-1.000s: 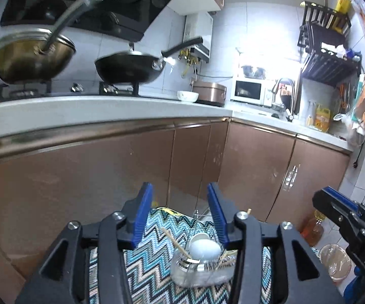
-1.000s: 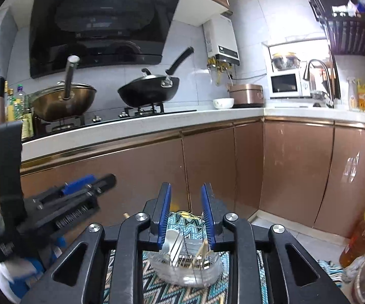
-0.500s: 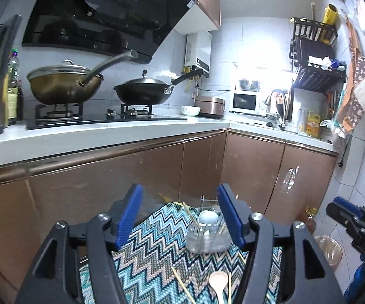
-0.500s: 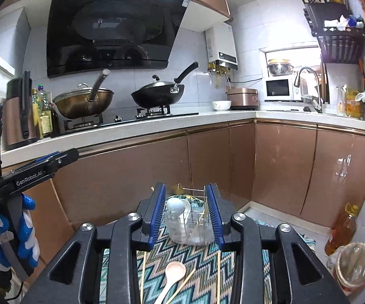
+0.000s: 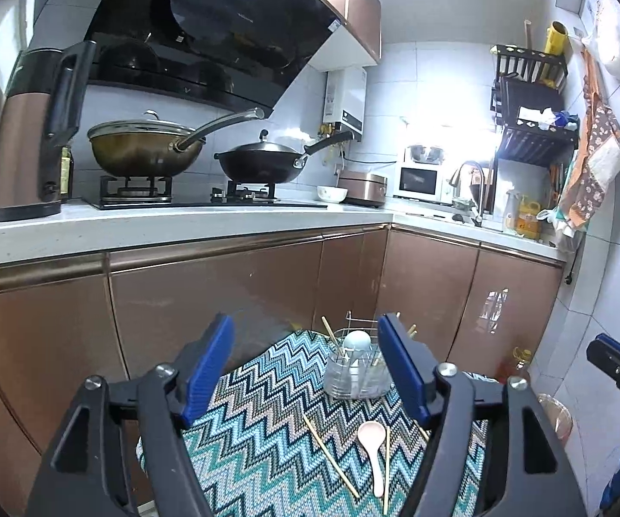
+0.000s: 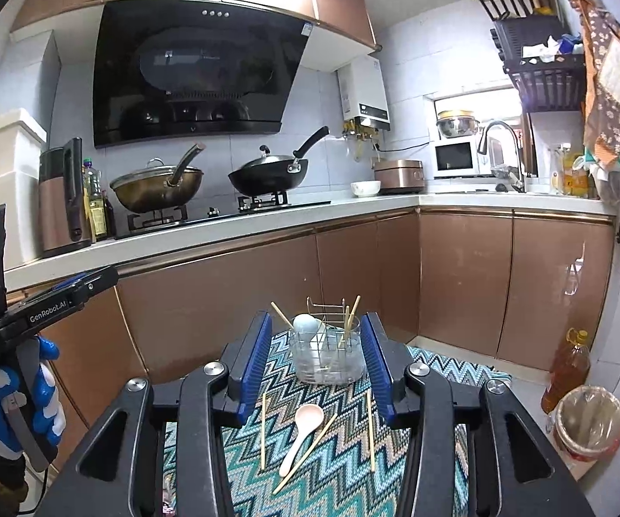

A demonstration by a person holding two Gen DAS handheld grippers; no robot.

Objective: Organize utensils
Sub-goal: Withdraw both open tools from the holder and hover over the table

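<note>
Both your left gripper (image 5: 305, 370) and right gripper (image 6: 316, 362) hold fingers wide, empty, above the loose spoon (image 6: 301, 428), with the holder (image 6: 326, 355) near the surface's far edge.

An L-shaped white countertop (image 6: 267, 224) over glossy copper-brown cabinet doors (image 6: 460, 284) is seen ahead of the tool. White wall tiles (image 6: 409, 99) are lit brightly ahead to the right, beside a white microwave (image 6: 456, 157). A slanted black glass range hood (image 6: 193, 73) is mounted above, ahead-left. A teal zigzag-patterned woven rug (image 6: 344, 456) is spread directly below.
</note>
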